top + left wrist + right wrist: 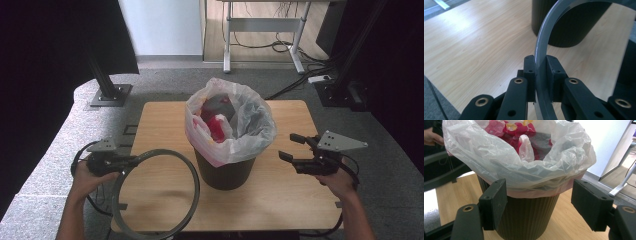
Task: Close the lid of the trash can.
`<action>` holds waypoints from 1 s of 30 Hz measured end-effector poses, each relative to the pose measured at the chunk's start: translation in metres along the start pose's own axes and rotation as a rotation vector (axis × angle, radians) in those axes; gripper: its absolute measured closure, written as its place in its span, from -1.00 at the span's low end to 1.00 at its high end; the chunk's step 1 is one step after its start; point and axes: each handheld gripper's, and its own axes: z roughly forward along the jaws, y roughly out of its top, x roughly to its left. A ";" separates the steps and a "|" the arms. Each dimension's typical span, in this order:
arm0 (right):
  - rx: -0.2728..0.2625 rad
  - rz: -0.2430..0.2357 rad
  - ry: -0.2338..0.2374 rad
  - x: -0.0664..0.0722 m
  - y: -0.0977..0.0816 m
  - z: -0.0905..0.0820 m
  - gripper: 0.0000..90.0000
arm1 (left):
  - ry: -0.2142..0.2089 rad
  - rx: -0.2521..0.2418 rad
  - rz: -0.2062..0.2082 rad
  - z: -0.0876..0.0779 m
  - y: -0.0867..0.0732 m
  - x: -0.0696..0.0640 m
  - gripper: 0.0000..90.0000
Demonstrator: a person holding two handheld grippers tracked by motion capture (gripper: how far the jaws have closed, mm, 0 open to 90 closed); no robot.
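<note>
Left gripper (131, 161) clamps the smooth grey plastic ring (192, 172) at its ten o'clock; right gripper (292, 147) gapes wide beside the ribbed dark bin (225, 172).

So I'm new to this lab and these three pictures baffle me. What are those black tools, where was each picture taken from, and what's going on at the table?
A person holds a two-jaw gripper in each hand. One picture looks down from above; the other two come from cameras riding on each gripper. On the wooden table stands a dark ribbed bin lined with a plastic bag with red things inside. The left gripper is shut on a grey ring, lifted beside the bin. The right gripper is open, facing the bin, holding nothing.
</note>
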 end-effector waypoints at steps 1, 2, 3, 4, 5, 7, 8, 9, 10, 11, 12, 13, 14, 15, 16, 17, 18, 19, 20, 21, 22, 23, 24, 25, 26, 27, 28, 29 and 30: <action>0.001 0.000 -0.001 0.000 0.000 0.000 -0.37 | -0.009 0.004 0.006 -0.002 0.004 -0.002 0.78; 0.000 0.001 -0.002 0.000 0.000 0.000 -0.36 | -0.020 0.006 0.009 -0.004 0.007 -0.003 0.77; 0.000 0.002 -0.003 -0.001 0.000 -0.001 -0.36 | -0.032 0.008 0.016 -0.006 0.011 -0.004 0.78; -0.001 0.003 -0.004 -0.001 -0.001 -0.001 -0.36 | -0.032 0.008 0.016 -0.006 0.011 -0.004 0.78; -0.001 0.003 -0.004 -0.001 -0.001 -0.001 -0.36 | -0.050 0.004 0.019 -0.007 0.014 -0.005 0.78; -0.002 0.005 -0.005 -0.001 -0.001 -0.001 -0.36 | -0.072 -0.003 0.025 -0.008 0.018 -0.007 0.78; -0.001 0.004 -0.005 -0.001 -0.001 -0.001 -0.36 | -0.072 -0.003 0.025 -0.008 0.018 -0.007 0.78; -0.001 0.004 -0.005 -0.001 -0.001 -0.001 -0.36 | -0.084 -0.001 0.032 -0.008 0.023 -0.008 0.77; -0.001 0.004 -0.005 -0.001 -0.001 -0.001 -0.36 | -0.087 0.000 0.038 -0.008 0.025 -0.008 0.78; 0.000 0.005 -0.005 -0.001 -0.001 -0.001 -0.36 | -0.089 0.002 0.043 -0.009 0.028 -0.009 0.78; 0.001 0.005 -0.005 -0.002 -0.001 -0.001 -0.36 | -0.094 0.002 0.047 -0.011 0.032 -0.009 0.78; 0.001 0.006 -0.005 -0.002 -0.001 -0.001 -0.36 | -0.097 0.003 0.054 -0.013 0.036 -0.010 0.78; 0.000 0.006 -0.005 -0.002 -0.001 -0.001 -0.36 | -0.099 0.003 0.060 -0.015 0.040 -0.011 0.78; 0.000 0.007 -0.006 -0.002 -0.001 -0.001 -0.36 | -0.103 0.001 0.065 -0.018 0.044 -0.012 0.78; -0.001 0.008 -0.007 -0.002 -0.001 -0.001 -0.36 | -0.102 -0.003 0.072 -0.022 0.049 -0.013 0.78; -0.002 0.009 -0.007 -0.003 -0.001 -0.001 -0.36 | -0.103 -0.007 0.076 -0.026 0.053 -0.014 0.78; -0.001 0.009 -0.007 -0.003 -0.001 -0.001 -0.36 | -0.105 -0.015 0.081 -0.030 0.058 -0.015 0.77; -0.001 0.009 -0.007 -0.003 -0.001 -0.001 -0.36 | -0.103 -0.019 0.086 -0.034 0.063 -0.016 0.77; -0.002 0.010 -0.007 -0.003 -0.001 -0.001 -0.36 | -0.104 -0.024 0.092 -0.037 0.068 -0.017 0.77; -0.001 0.010 -0.007 -0.003 -0.001 -0.002 -0.36 | -0.107 -0.030 0.097 -0.041 0.072 -0.019 0.77; -0.001 0.010 -0.007 -0.003 -0.001 -0.002 -0.36 | -0.107 -0.035 0.102 -0.044 0.077 -0.020 0.77; -0.002 0.012 -0.007 -0.004 -0.002 -0.002 -0.36 | -0.107 -0.035 0.102 -0.044 0.077 -0.020 0.77; 0.000 0.013 -0.008 -0.004 -0.002 -0.002 -0.36 | -0.102 -0.033 0.111 -0.049 0.087 -0.023 0.77; 0.000 0.014 -0.008 -0.004 -0.002 -0.002 -0.36 | -0.100 -0.029 0.116 -0.050 0.092 -0.025 0.77; 0.000 0.016 -0.008 -0.005 -0.003 -0.002 -0.36 | -0.100 -0.029 0.116 -0.050 0.092 -0.025 0.77; 0.000 0.017 -0.008 -0.005 -0.003 -0.003 -0.36 | -0.094 -0.022 0.127 -0.052 0.100 -0.027 0.77; 0.001 0.019 -0.008 -0.005 -0.003 -0.003 -0.36 | -0.092 -0.021 0.132 -0.053 0.104 -0.028 0.77; 0.001 0.018 -0.007 -0.005 -0.003 -0.003 -0.36 | -0.092 -0.019 0.136 -0.053 0.106 -0.029 0.77; 0.001 0.018 -0.007 -0.005 -0.003 -0.004 -0.36 | -0.096 -0.019 0.139 -0.053 0.109 -0.030 0.77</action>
